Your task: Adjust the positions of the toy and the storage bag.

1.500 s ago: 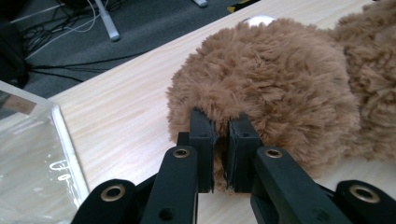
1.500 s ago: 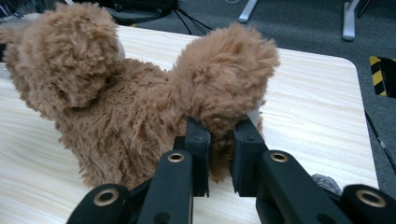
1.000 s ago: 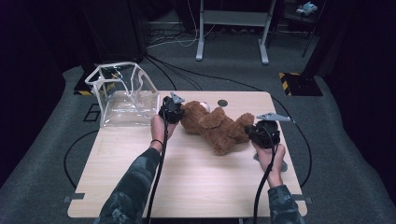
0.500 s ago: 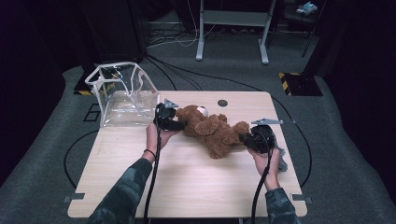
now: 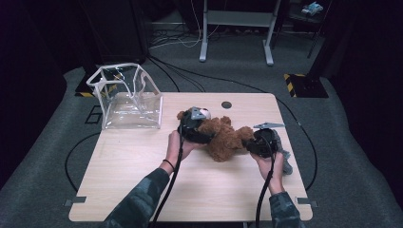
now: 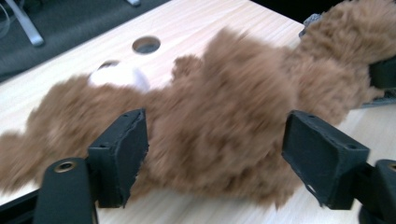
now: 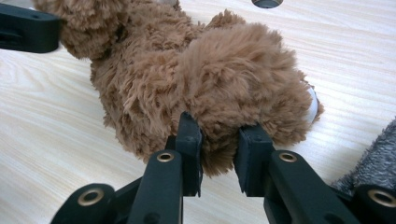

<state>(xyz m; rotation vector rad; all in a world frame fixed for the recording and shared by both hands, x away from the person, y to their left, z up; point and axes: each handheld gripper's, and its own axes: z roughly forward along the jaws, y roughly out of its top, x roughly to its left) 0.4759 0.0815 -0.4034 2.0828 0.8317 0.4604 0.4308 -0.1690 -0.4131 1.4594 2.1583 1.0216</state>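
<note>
While the brown teddy bear [image 5: 223, 135] lies on its side across the middle of the desk [image 5: 142, 180], both forearms reach in from the bottom of the high view. At centre frame, the left hand [image 5: 177, 145] holds the left tool [image 5: 192, 126] level at the bear's head end; its jaws have just been opening and now stand wide, the bear's fur between them but the pads [image 6: 122, 154] clear of it. Right of centre, the right hand [image 5: 266, 164] holds the right tool [image 5: 254, 142] low, jaws nearly closed, pinching a tuft of the bear's leg. A clear bag [image 5: 127, 97] stands at upper left.
</note>
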